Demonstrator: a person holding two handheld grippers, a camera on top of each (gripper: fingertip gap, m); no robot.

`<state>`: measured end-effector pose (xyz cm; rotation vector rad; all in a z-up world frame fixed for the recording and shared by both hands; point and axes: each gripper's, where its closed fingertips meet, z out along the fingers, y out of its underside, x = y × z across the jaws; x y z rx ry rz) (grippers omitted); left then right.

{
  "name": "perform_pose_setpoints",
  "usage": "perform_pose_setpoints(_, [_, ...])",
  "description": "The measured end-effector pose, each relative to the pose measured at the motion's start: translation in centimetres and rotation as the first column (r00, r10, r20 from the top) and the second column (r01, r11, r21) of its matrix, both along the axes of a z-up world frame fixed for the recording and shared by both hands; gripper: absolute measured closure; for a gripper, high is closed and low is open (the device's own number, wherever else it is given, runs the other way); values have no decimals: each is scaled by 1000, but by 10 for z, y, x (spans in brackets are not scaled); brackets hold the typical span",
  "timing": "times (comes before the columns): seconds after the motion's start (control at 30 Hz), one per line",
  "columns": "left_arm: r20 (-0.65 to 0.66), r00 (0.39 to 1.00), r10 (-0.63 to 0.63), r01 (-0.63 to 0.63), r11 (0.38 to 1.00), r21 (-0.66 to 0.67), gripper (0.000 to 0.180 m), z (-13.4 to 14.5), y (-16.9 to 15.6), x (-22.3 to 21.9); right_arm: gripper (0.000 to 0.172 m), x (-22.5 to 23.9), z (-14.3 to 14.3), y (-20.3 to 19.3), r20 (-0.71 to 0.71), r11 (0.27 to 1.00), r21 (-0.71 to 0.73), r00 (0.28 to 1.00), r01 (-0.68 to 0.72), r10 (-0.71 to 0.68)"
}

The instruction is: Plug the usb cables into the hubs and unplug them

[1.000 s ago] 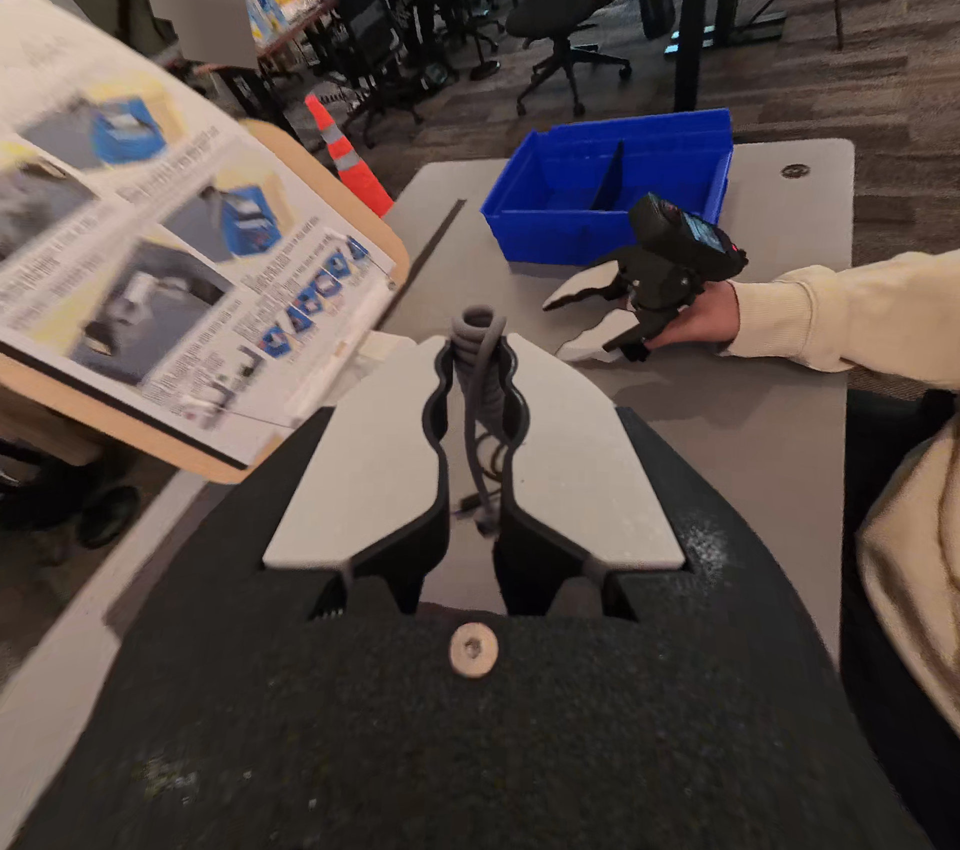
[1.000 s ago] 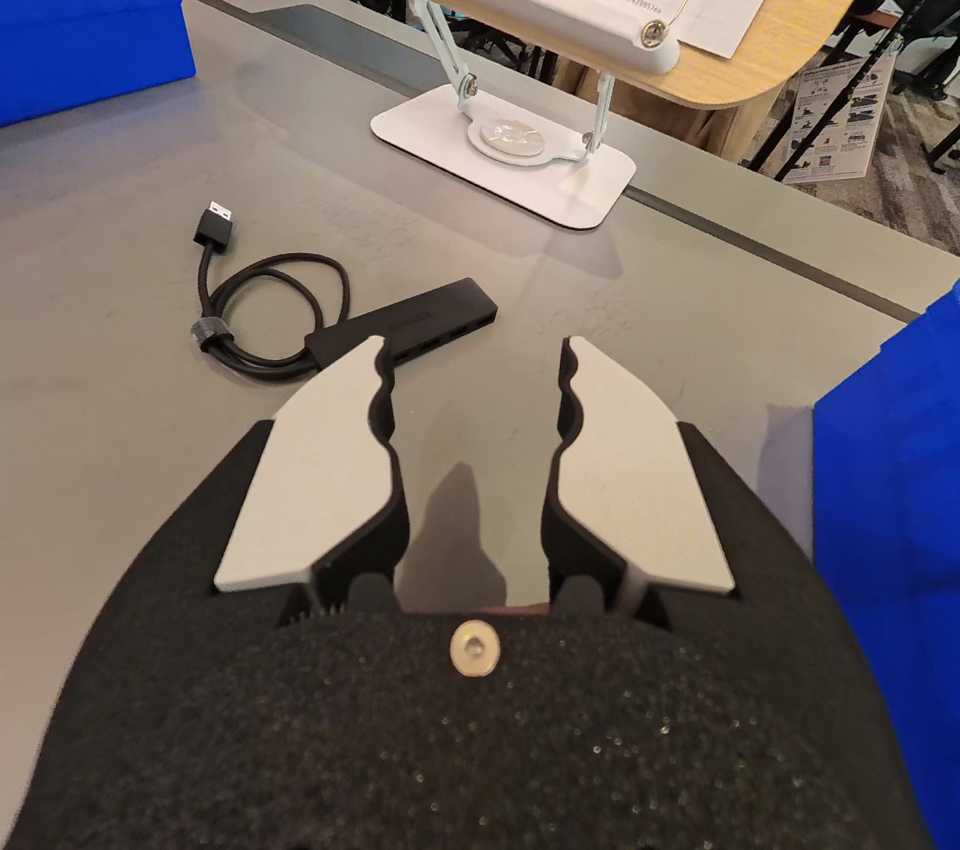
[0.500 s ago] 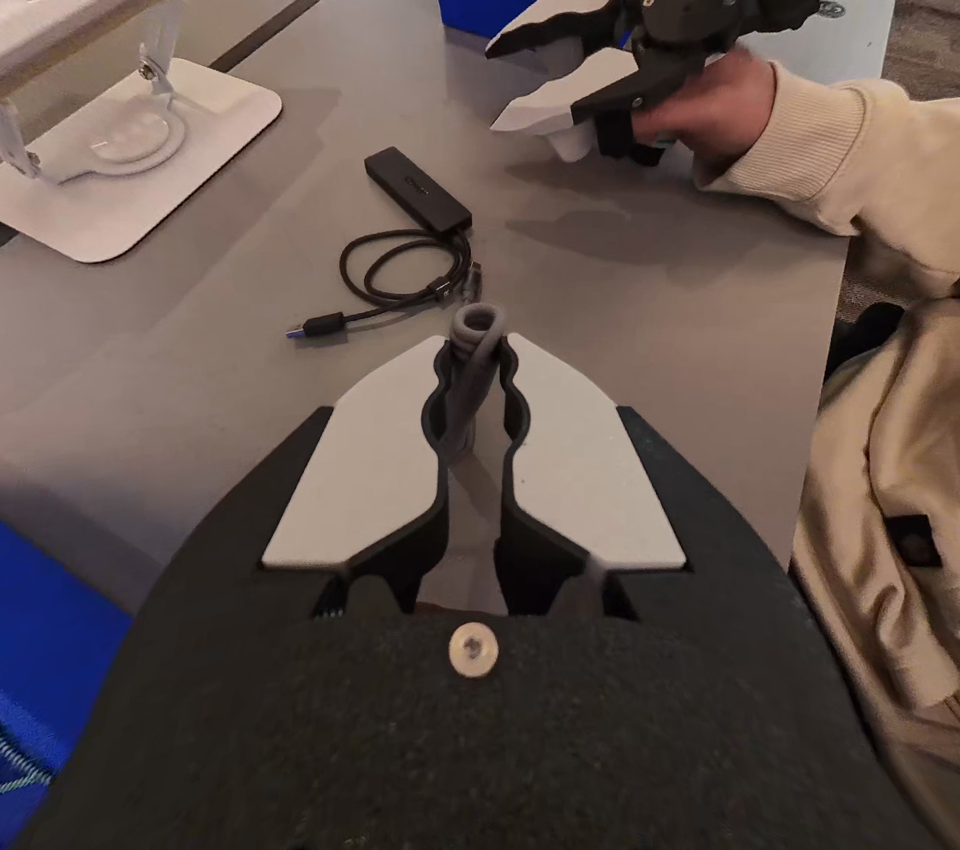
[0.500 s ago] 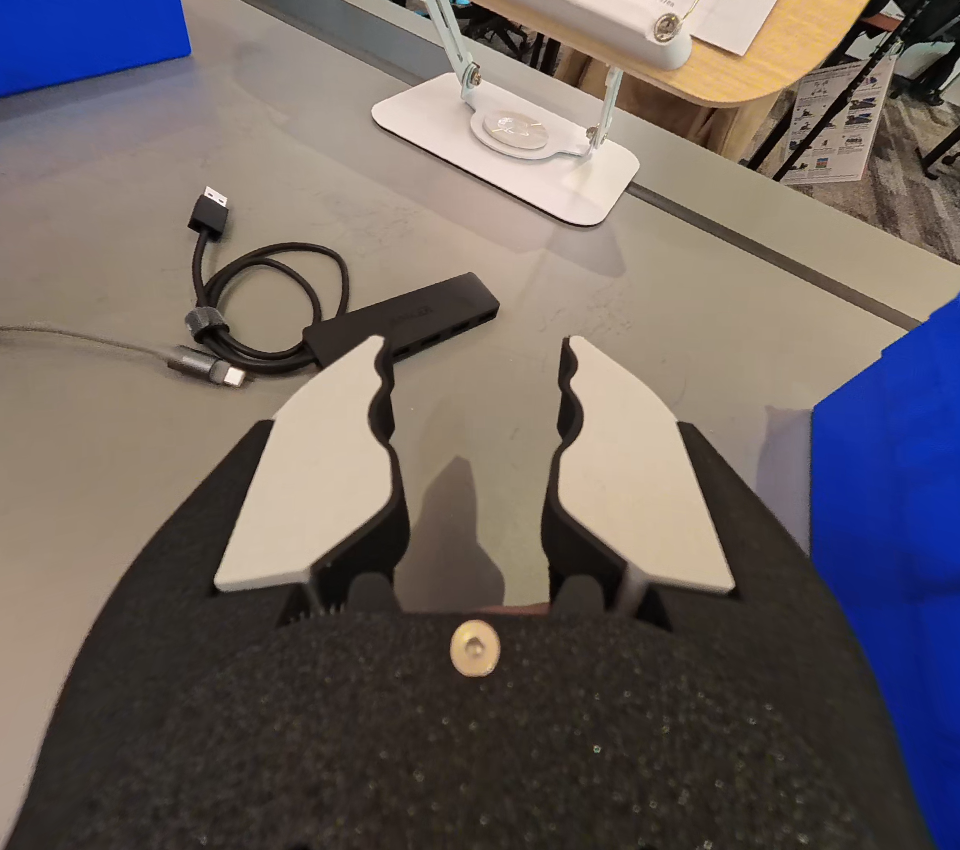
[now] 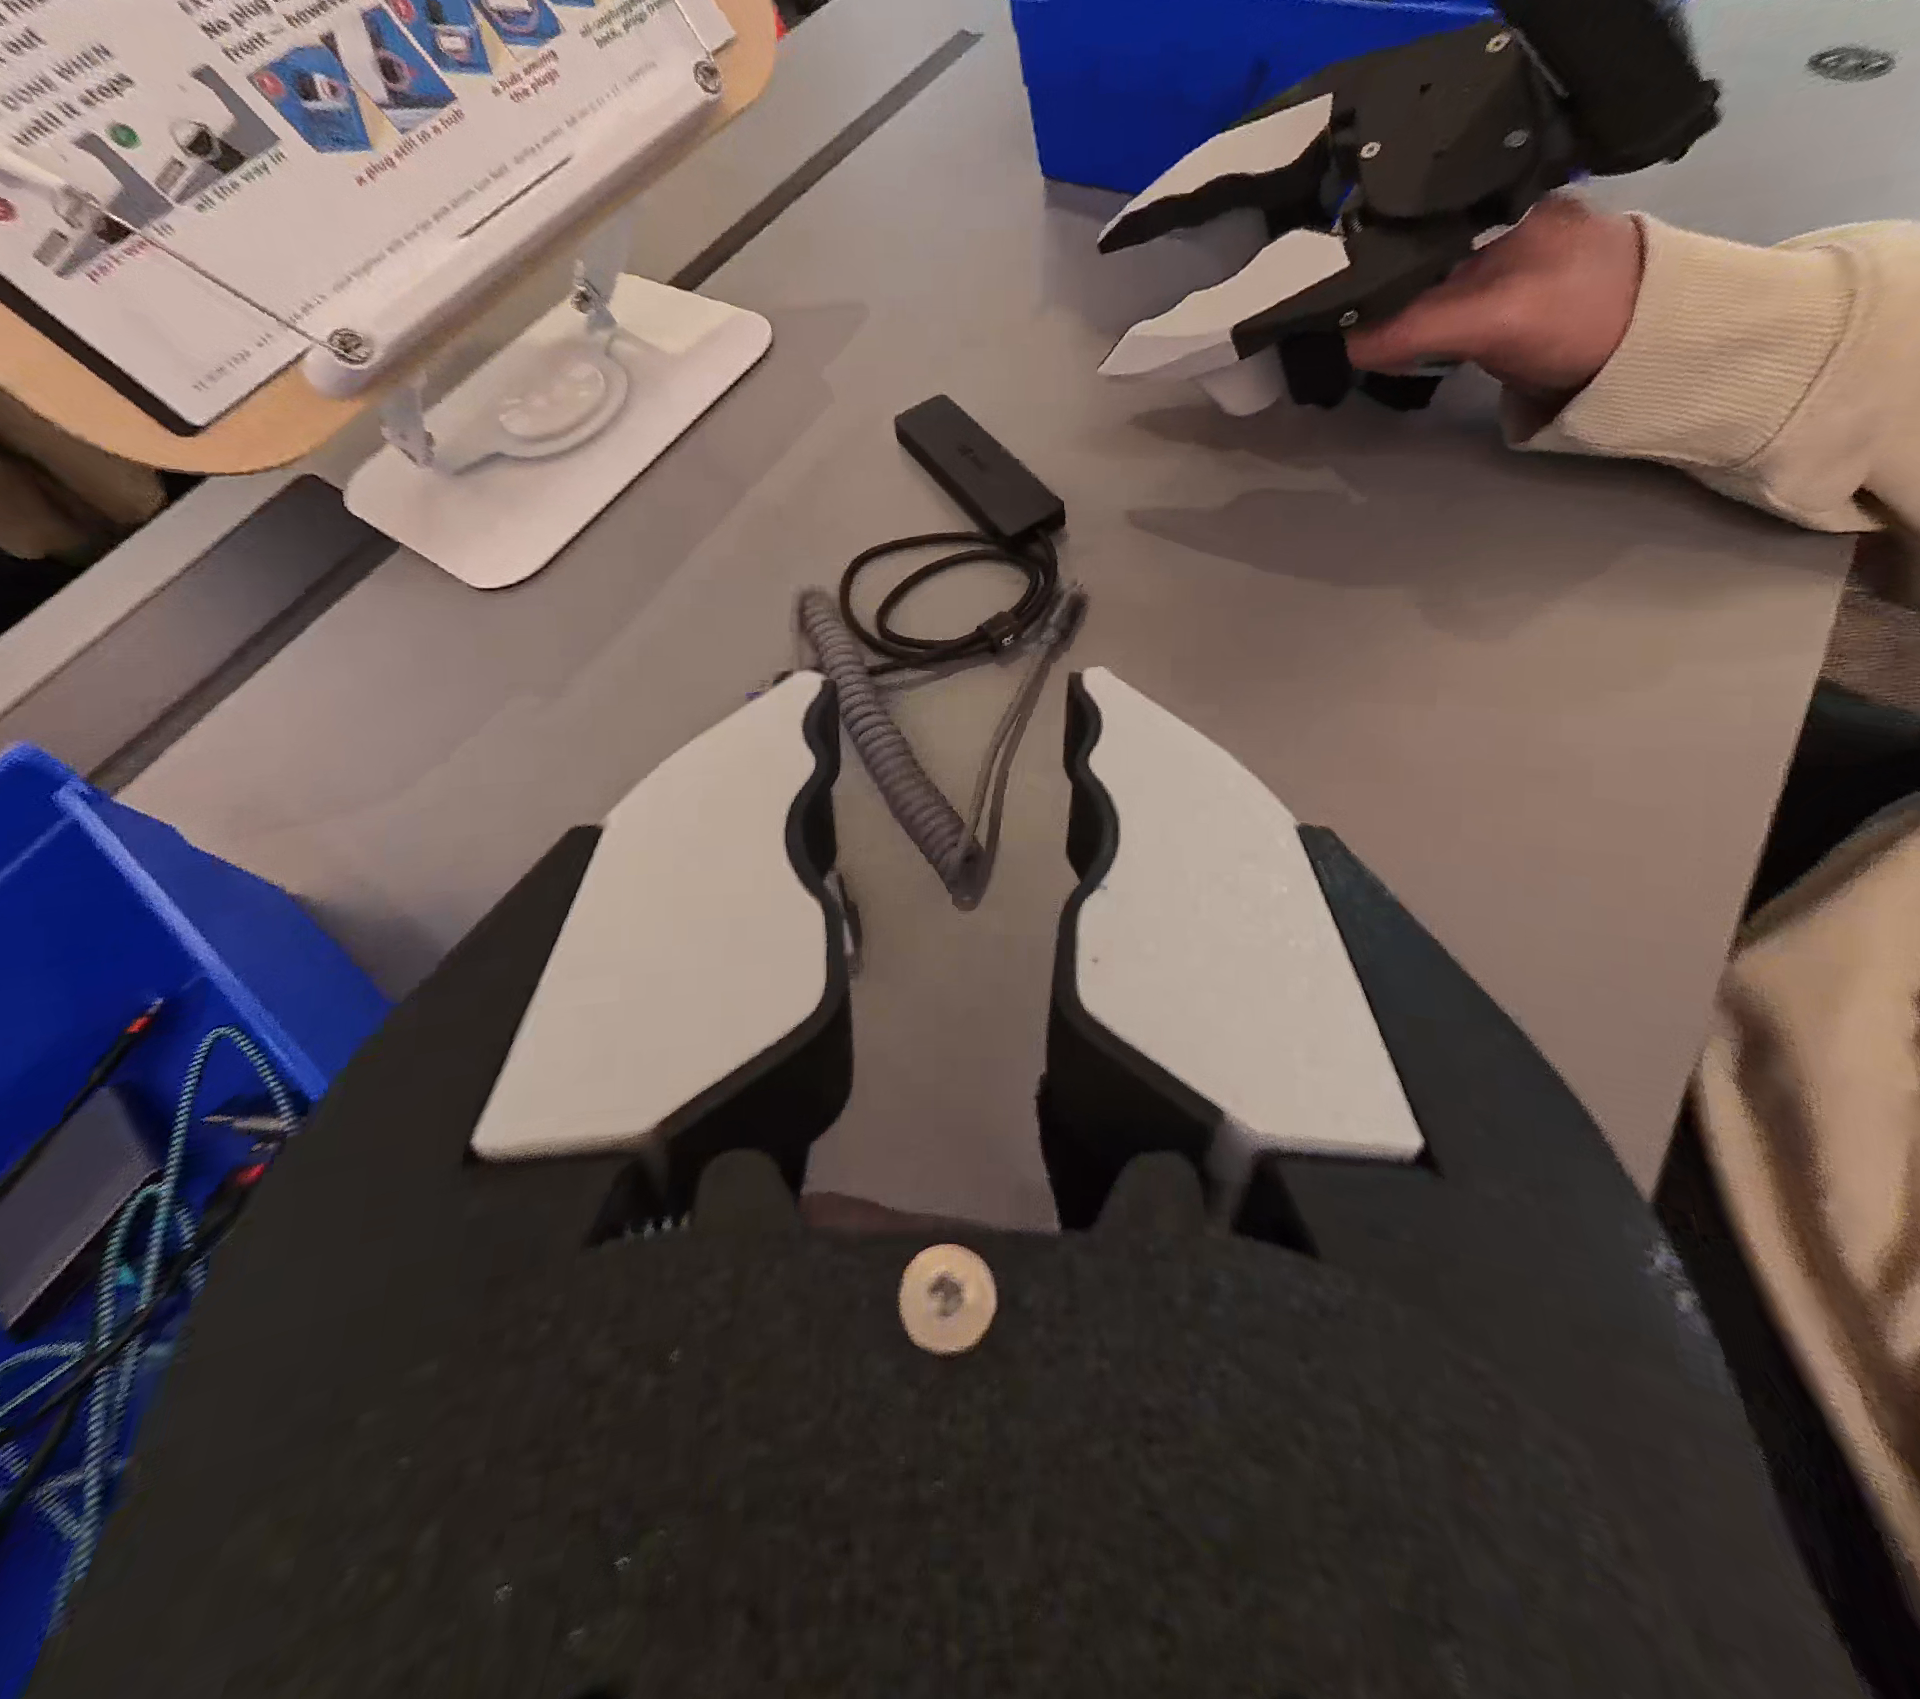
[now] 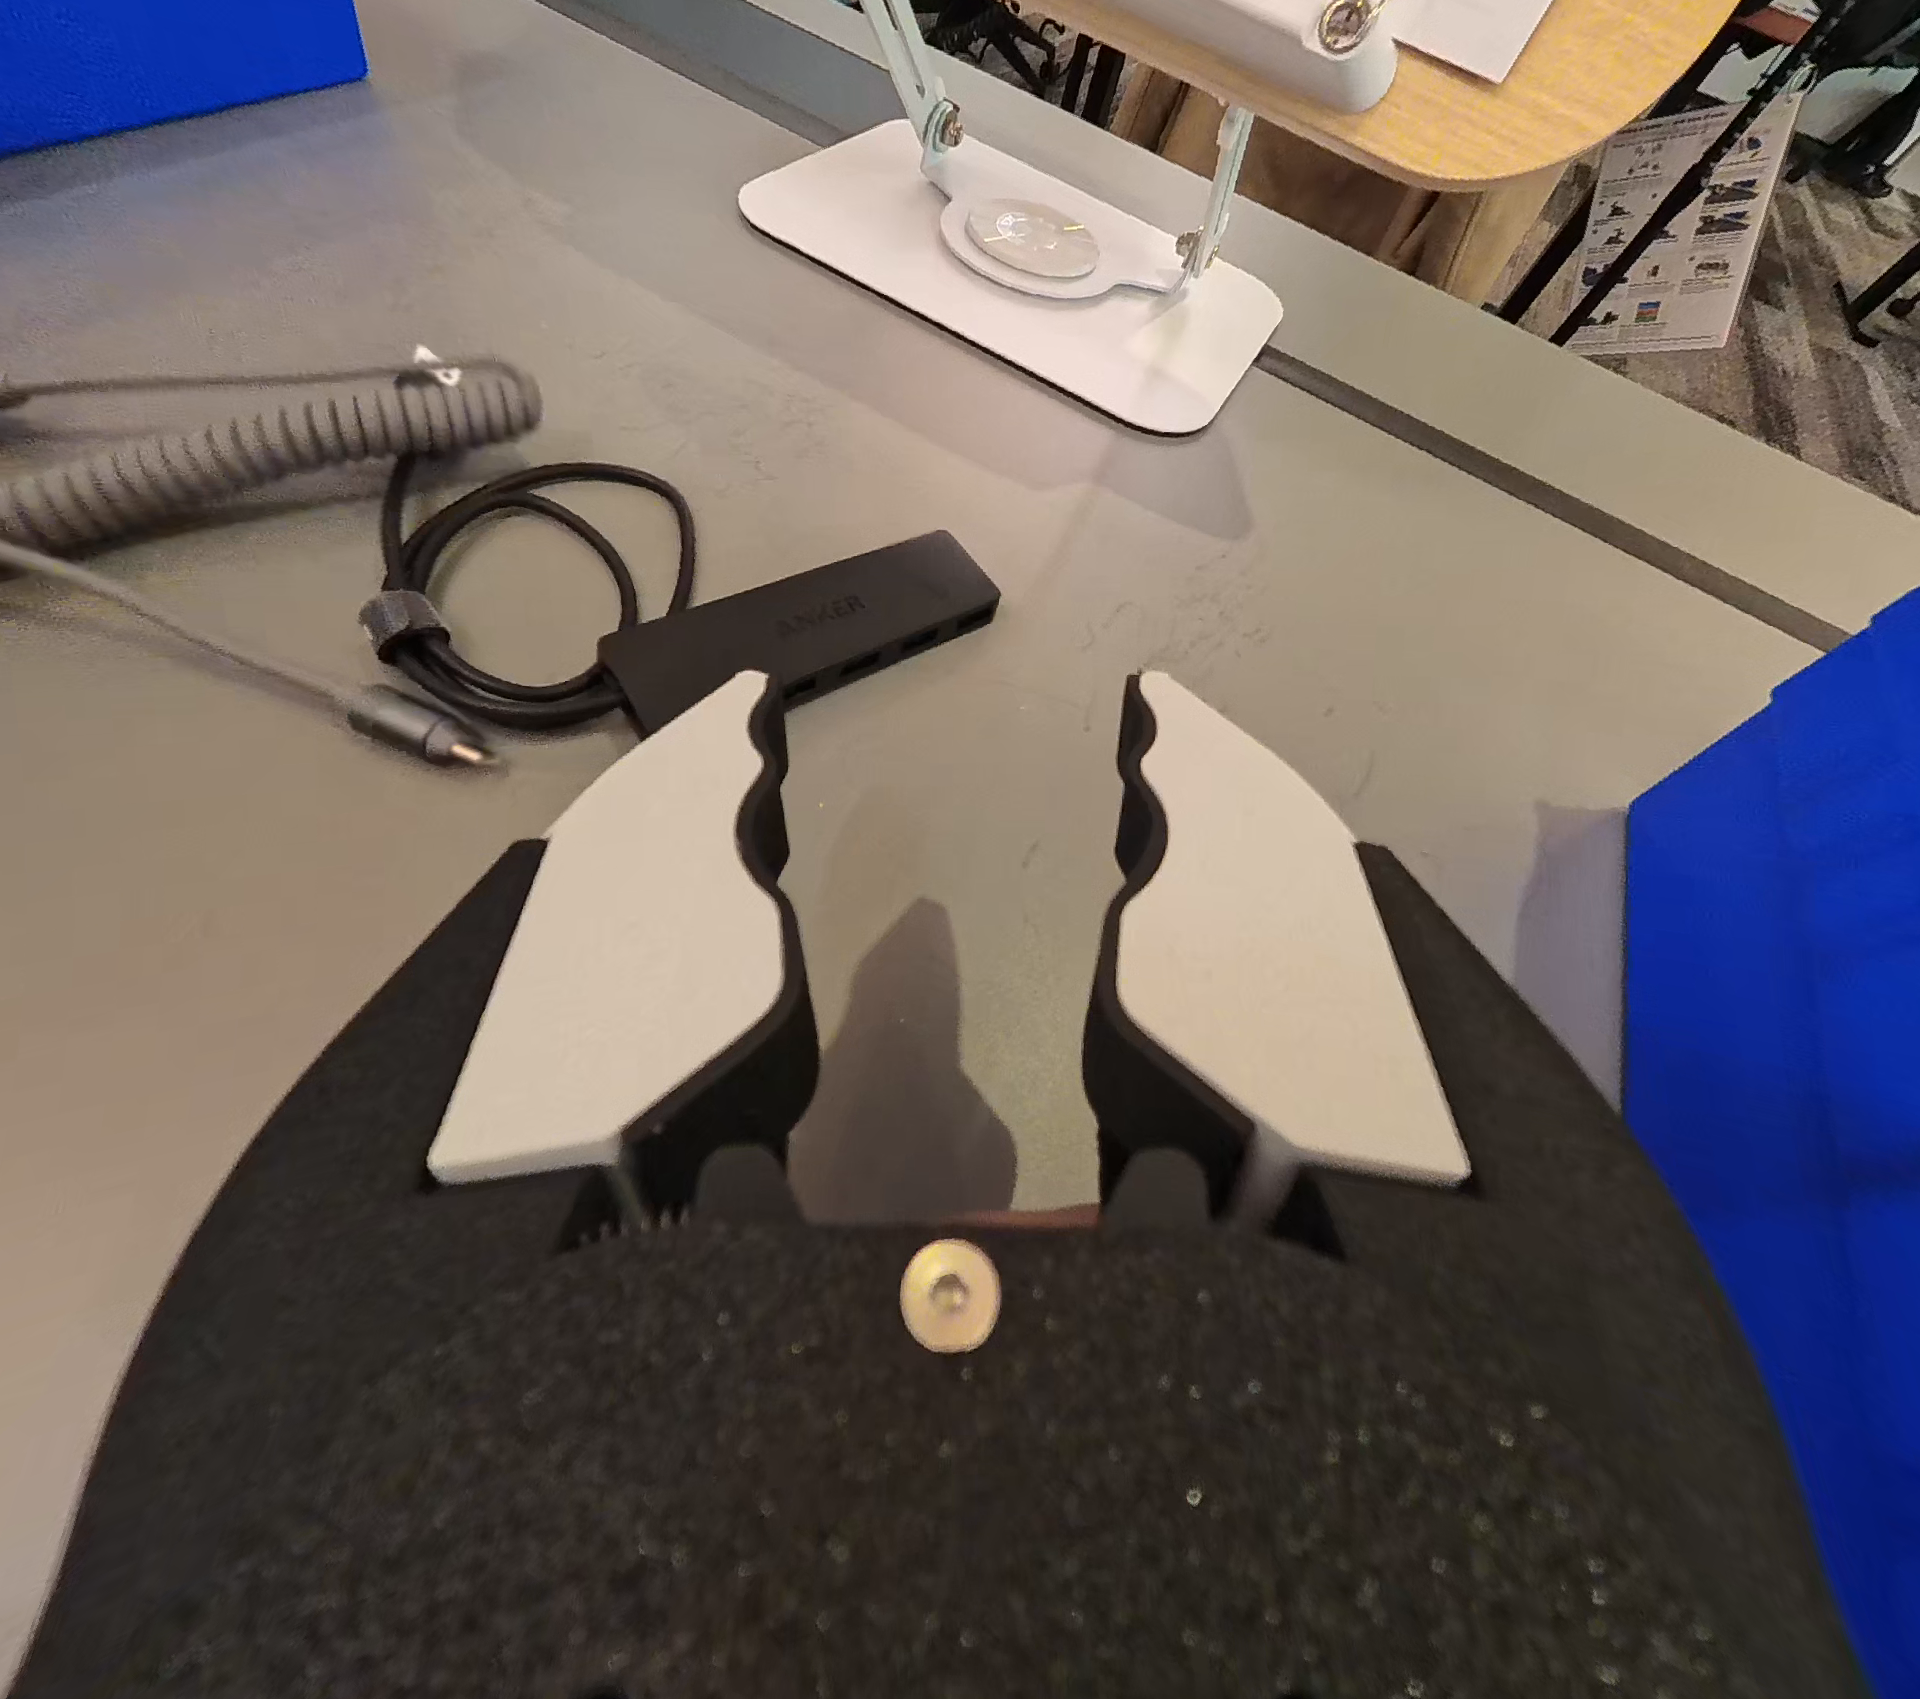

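Released since a moment ago, the grey coiled cable (image 5: 883, 745) is lying on the bench (image 5: 1403, 714) between the parted fingers of the left hand-held gripper (image 5: 948, 693), touching neither visibly. Nearby, the black hub (image 6: 800, 626) is resting mid-bench, while the right hand-held gripper (image 6: 951, 693) is hovering wide open, gripping nothing.

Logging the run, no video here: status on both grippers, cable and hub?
Left gripper open, grey coiled cable loose on table. Right gripper open, empty. Black hub unplugged; nothing blocking.
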<state>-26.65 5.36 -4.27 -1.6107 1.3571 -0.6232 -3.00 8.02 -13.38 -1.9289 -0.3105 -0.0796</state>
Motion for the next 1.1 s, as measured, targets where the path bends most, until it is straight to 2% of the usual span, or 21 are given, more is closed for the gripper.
perform_pose_setpoints(0.13, [-52,994,94,-90,993,82,145,-16,7,-7,110,0,0,0,-3,1000,-2,1000,0,0])
perform_pose_setpoints(0.23, [-50,989,140,-139,990,24,142,-34,9,-11,111,-1,0,0,-8,1000,-2,1000,-4,4])
perform_pose_setpoints(0.33, [123,978,170,-163,984,-68,142,-36,1,-4,110,-3,0,-1,-23,1000,-5,999,-29,29])
perform_pose_setpoints(0.4, [265,942,206,-182,977,-115,148,-33,-4,0,110,-6,1,-2,-48,997,-18,996,-75,74])
perform_pose_setpoints(0.5, [333,905,266,-238,963,-123,149,-40,-4,2,103,-14,5,-2,-85,972,-101,976,-211,203])
perform_pose_setpoints(0.57, [326,908,263,-244,965,-101,149,-46,-3,3,104,-19,12,1,-9,937,-166,951,-306,309])
perform_pose_setpoints(0.63, [313,912,264,-251,964,-82,149,-53,-1,4,104,-25,11,1,162,865,-316,877,-389,453])
perform_pose_setpoints(0.7, [287,922,262,-249,965,-82,149,-63,-1,8,104,-25,20,11,369,826,-413,759,-383,537])
perform_pose_setpoints(0.77, [272,927,258,-247,966,-74,149,-71,-1,10,110,-38,28,23,446,763,-463,625,-452,641])
perform_pose_setpoints(0.83, [270,930,249,-242,968,-61,149,-70,-2,12,112,-50,17,30,389,644,-557,521,-524,760])
perform_pose_setpoints(0.93, [279,931,236,-228,972,-61,149,-69,-3,13,107,-41,-20,38,319,494,-718,399,-490,860])
perform_pose_setpoints(1.03, [286,932,224,-210,974,-79,149,-69,-3,14,109,-46,-39,38,248,380,-768,307,-516,919])
perform_pose_setpoints(1.1, [293,931,219,-201,975,-91,149,-69,-4,13,111,-49,-47,38,249,329,-793,219,-513,943])
